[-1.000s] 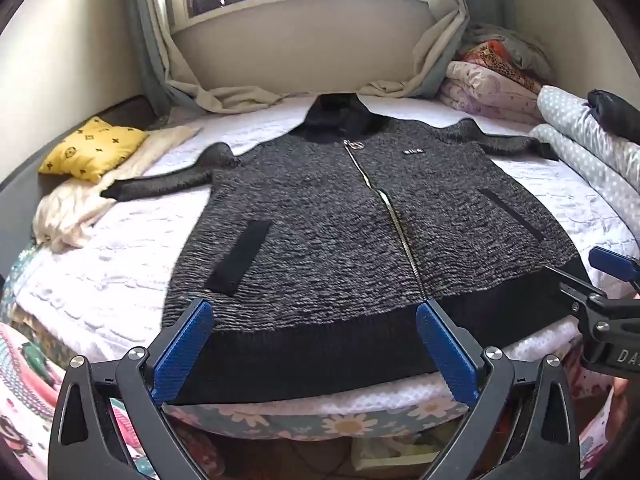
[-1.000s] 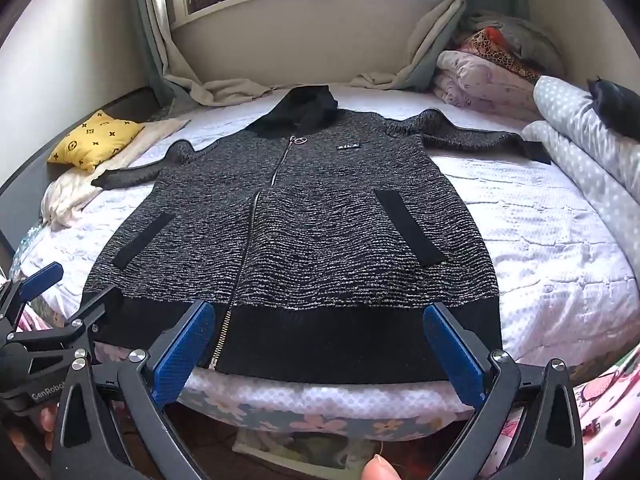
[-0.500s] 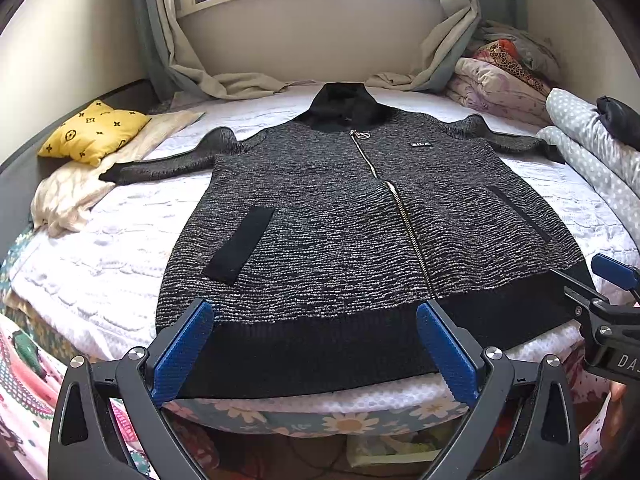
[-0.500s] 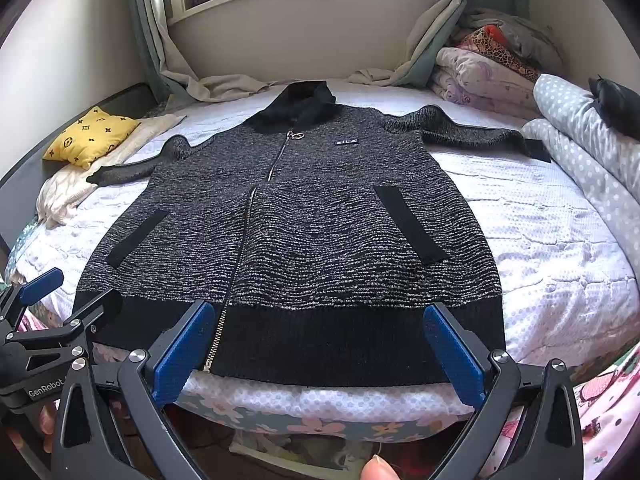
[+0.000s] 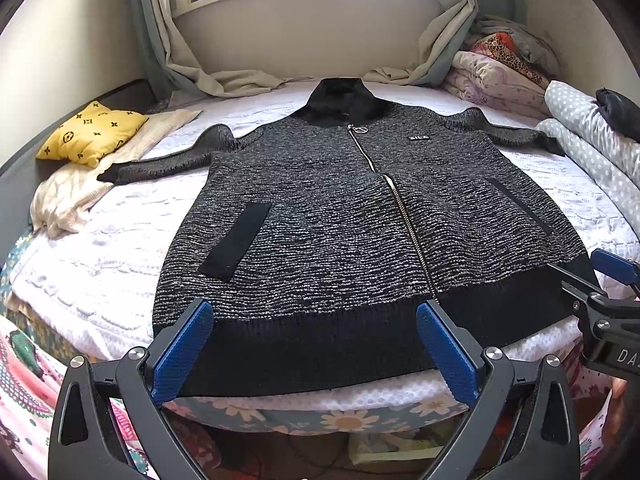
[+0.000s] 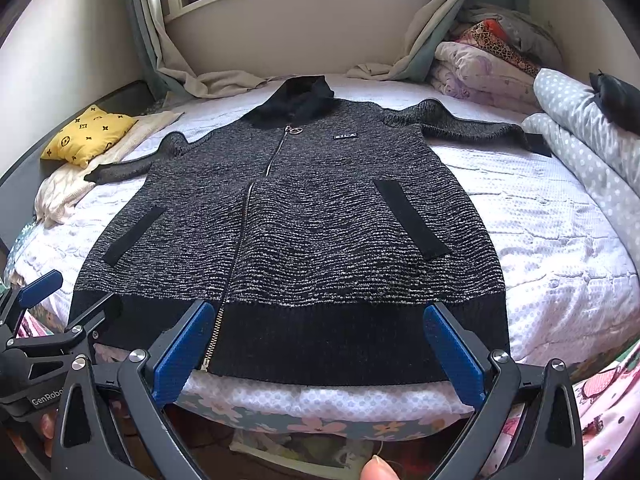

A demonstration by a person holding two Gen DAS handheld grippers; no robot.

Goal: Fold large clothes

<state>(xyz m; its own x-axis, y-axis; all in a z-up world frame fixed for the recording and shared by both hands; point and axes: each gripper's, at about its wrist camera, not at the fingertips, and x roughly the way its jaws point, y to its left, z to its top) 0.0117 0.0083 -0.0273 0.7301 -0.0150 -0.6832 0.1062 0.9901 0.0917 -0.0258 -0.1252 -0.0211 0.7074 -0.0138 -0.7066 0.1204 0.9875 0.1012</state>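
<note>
The jacket [image 5: 360,220] lies flat and zipped across the middle of the frame on the bed [image 5: 100,264], sleeves spread, probably for folding. At the bottom edge, the left gripper [image 5: 316,348] and right gripper [image 6: 316,352] hang wide apart, empty, by its hem.

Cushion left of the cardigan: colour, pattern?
Cushion: yellow with black monogram motifs; clearest in left wrist view.

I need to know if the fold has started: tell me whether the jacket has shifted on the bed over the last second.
No. The jacket lies flat, its left sleeve cuff beside the cream blanket as before.
</note>
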